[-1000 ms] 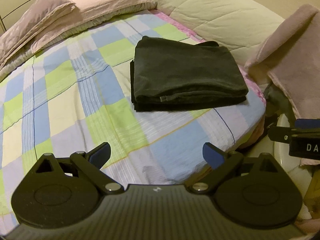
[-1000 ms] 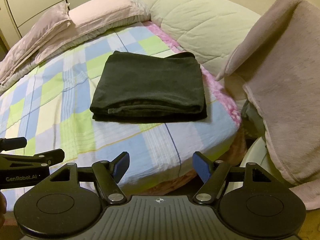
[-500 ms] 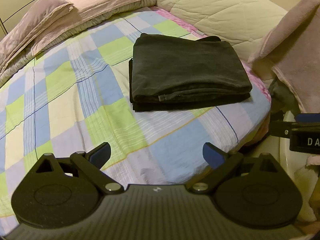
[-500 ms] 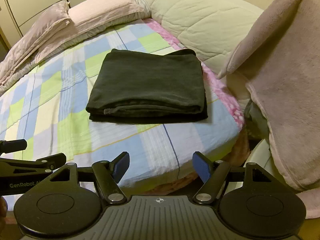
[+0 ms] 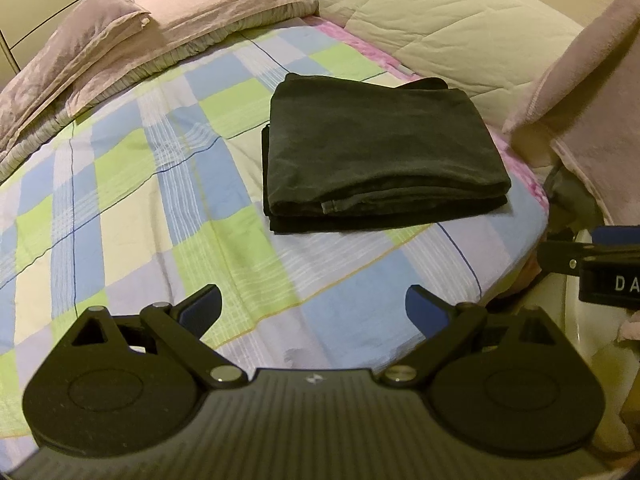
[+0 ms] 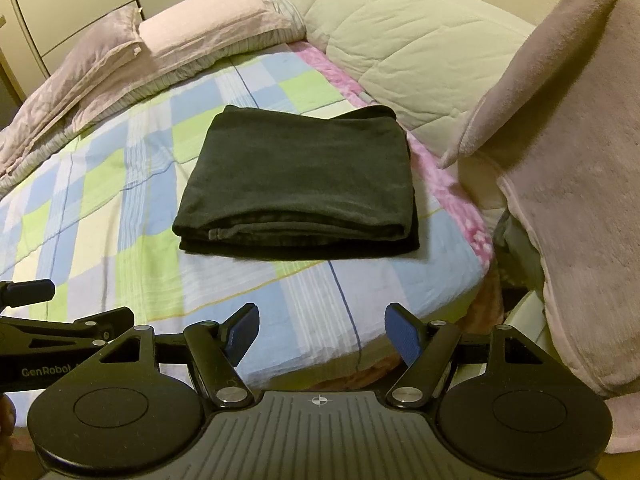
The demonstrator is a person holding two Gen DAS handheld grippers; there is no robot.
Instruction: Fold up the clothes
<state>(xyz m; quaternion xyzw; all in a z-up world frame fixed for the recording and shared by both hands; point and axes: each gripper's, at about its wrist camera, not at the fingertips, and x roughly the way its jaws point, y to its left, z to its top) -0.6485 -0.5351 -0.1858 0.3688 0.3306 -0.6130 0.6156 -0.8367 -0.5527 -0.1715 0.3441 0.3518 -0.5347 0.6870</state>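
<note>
Left wrist view is showing the folded dark garment (image 5: 380,156) lying far of the left gripper (image 5: 314,308) — jaws gaping wide, gripping nothing — long axis left-right.

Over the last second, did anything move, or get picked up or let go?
Nothing was grasped or released. The left gripper drifted slightly, so the folded dark garment sits a little lower in its view. The right gripper held still; both stay open and empty, garment untouched.

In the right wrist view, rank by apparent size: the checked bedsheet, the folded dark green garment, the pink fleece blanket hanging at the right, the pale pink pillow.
1. Checked bedsheet
2. Pink fleece blanket, though it hangs nearer the camera, so it may be flattered
3. Folded dark green garment
4. Pale pink pillow
</note>
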